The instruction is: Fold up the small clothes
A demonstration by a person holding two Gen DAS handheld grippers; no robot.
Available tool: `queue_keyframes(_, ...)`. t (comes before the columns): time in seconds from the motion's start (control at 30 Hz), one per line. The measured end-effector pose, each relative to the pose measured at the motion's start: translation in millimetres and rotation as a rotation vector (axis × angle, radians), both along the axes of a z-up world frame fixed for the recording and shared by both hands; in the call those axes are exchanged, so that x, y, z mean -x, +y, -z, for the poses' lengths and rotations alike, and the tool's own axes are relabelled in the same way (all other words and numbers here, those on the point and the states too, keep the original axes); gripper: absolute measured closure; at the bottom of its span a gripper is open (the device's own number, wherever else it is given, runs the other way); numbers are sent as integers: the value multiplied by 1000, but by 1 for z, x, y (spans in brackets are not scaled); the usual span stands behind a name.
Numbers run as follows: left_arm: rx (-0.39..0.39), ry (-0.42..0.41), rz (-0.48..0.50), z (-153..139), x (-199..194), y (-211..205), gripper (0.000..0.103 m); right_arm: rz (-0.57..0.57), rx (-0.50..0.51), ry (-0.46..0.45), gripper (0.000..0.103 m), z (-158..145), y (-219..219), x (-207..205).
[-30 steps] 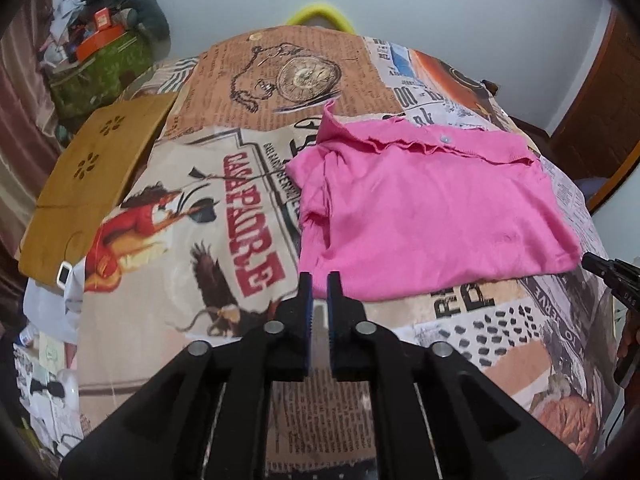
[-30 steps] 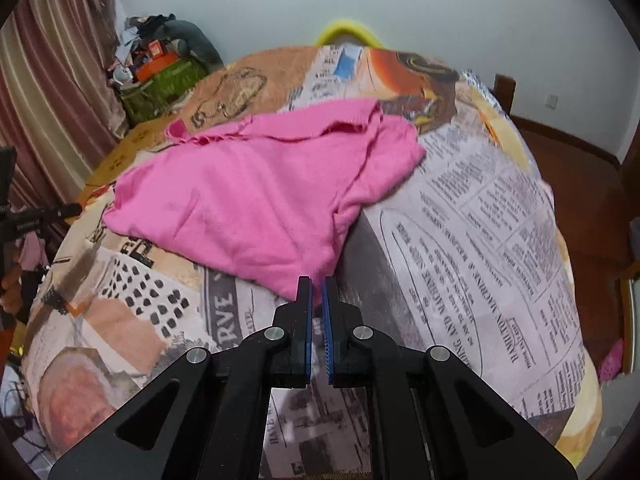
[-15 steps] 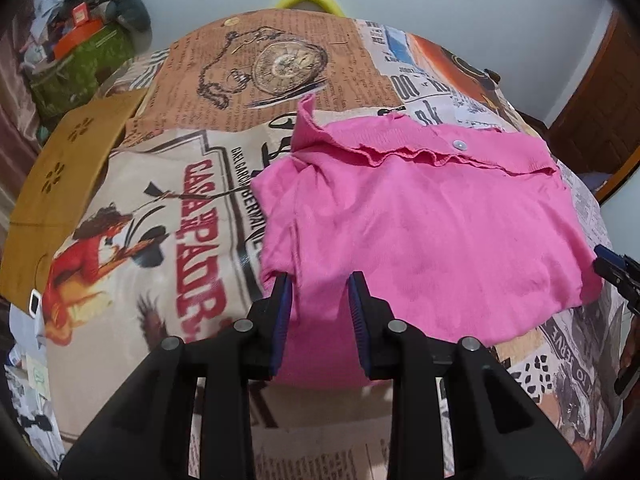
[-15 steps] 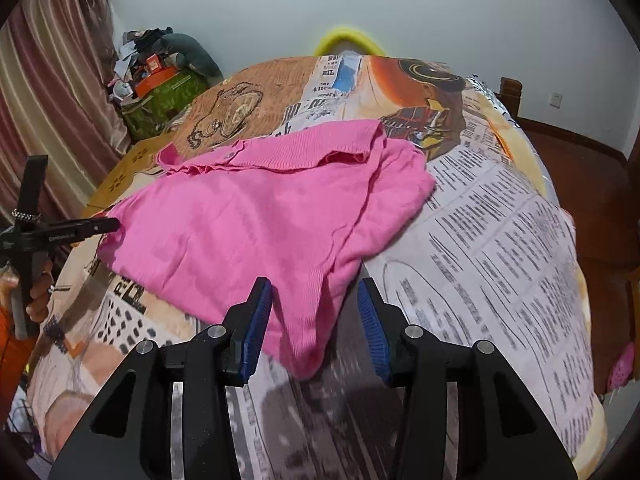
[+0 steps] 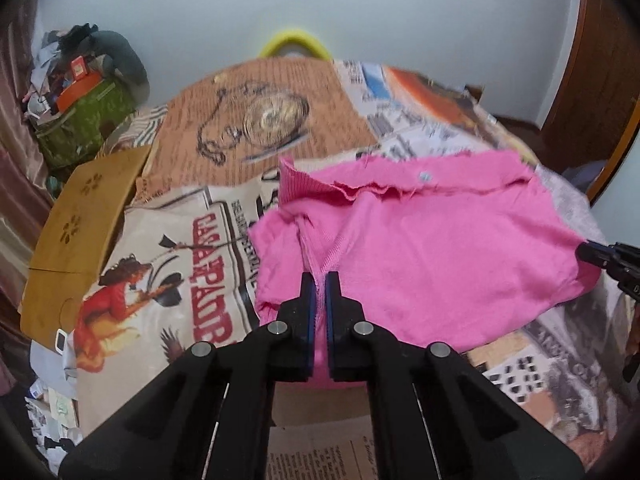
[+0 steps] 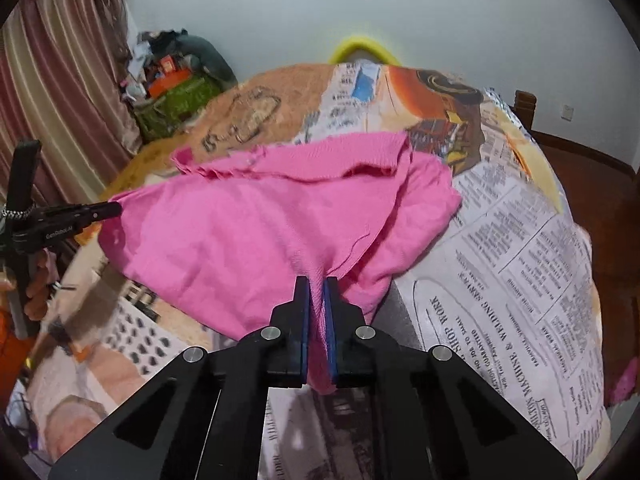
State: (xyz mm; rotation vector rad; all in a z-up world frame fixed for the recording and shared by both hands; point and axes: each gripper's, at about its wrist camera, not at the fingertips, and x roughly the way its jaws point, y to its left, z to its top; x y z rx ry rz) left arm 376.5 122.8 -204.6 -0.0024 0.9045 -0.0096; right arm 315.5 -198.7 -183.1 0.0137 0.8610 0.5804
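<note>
Jaws of both grippers, left (image 5: 319, 280) and right (image 6: 316, 284), just closed, pinching near hem corners of pink shirt (image 5: 420, 248) on bed (image 6: 500, 240); gripped apart, likely for folding hem toward collar.

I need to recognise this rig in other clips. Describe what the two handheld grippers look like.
Both match. The left gripper and the right gripper each have two matte black angular plastic fingers with triangular cutouts, silver round pins at the joints, and blue ribbed pads on the inner faces. Seen from the right wrist camera, the left gripper's side carries small white lettering, too small to read surely. No cables show.
</note>
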Motion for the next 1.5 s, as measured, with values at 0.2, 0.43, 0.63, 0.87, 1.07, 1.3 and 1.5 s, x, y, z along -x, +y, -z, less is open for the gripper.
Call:
queue_keyframes(0.2, 47, -35, -19, -19, 21, 11, 100, -16, -43, -49, 97, -24, -4, 11)
queue_keyframes(0.43, 68, 12, -24, -5, 39, 22, 100, -15, -35, -33, 97, -19, -8, 22)
queue_keyframes(0.63, 58, 105, -19, 26, 43, 25, 100, -14, 11, 27, 97, 2, -12, 24)
queue_keyframes(0.87, 7, 179, -41, 52, 42, 29, 100, -24, 93, 71, 97, 29, -10, 25)
queue_keyframes(1.07, 21, 135, -60, 29, 35, 45, 99, -41, 49, 82, 95, 15, -21, 22)
queue_keyframes(1.3, 0, 86, -16, 4, -18, 27, 90, -23, 19, -34, 73, -18, -14, -4)
queue_keyframes(1.5, -13, 189, 39, 37, -75, -2, 83, -73, 15, 50, 73, 3, 18, -53)
